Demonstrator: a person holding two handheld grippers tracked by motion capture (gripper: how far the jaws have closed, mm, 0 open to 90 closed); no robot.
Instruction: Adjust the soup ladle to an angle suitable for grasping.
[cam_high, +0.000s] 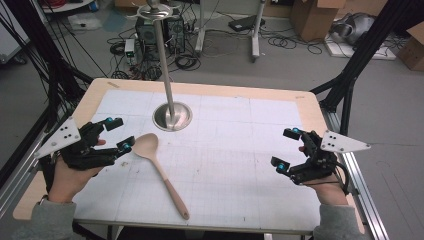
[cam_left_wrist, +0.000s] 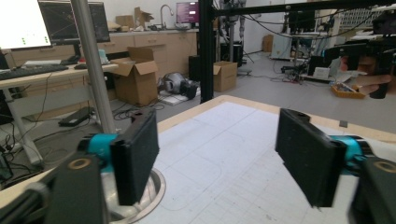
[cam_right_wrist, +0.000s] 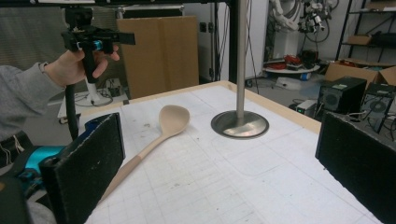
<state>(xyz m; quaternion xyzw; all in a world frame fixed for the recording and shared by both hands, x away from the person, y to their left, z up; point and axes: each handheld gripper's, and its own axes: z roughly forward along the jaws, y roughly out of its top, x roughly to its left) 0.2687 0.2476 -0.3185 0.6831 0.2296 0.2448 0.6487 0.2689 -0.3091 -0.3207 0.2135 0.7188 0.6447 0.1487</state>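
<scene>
in the high view, the pale wooden spoon with a long tapering handle (cam_high: 161, 170) lies flat on the white gridded table mat (cam_high: 240, 165), bowl toward the far side and handle running toward the near edge. the left gripper (cam_high: 119, 135) hovers just beside the spoon's bowl with its jaws spread and nothing between them; the right gripper (cam_high: 287, 149) is well apart on the other side, jaws also spread and empty. the likely step is a pick-up of the spoon by the left gripper, and it would go best with the jaws turned across the narrow handle rather than the wide bowl, then lowered until the pads straddle it. the round steel base with its upright pole (cam_high: 172, 116) stands near the bowl, so the approach should come from the near side.

in the left gripper view, the two black pads stand wide apart over bare mat, with the steel base just by the left pad (cam_left_wrist: 135, 161); a swing that way risks a knock. the far table edge is near.

in the right gripper view, the spoon (cam_right_wrist: 154, 140) lies between the spread pads' sight lines, clear of the pole (cam_right_wrist: 240, 60), with open mat on the handle side.
</scene>
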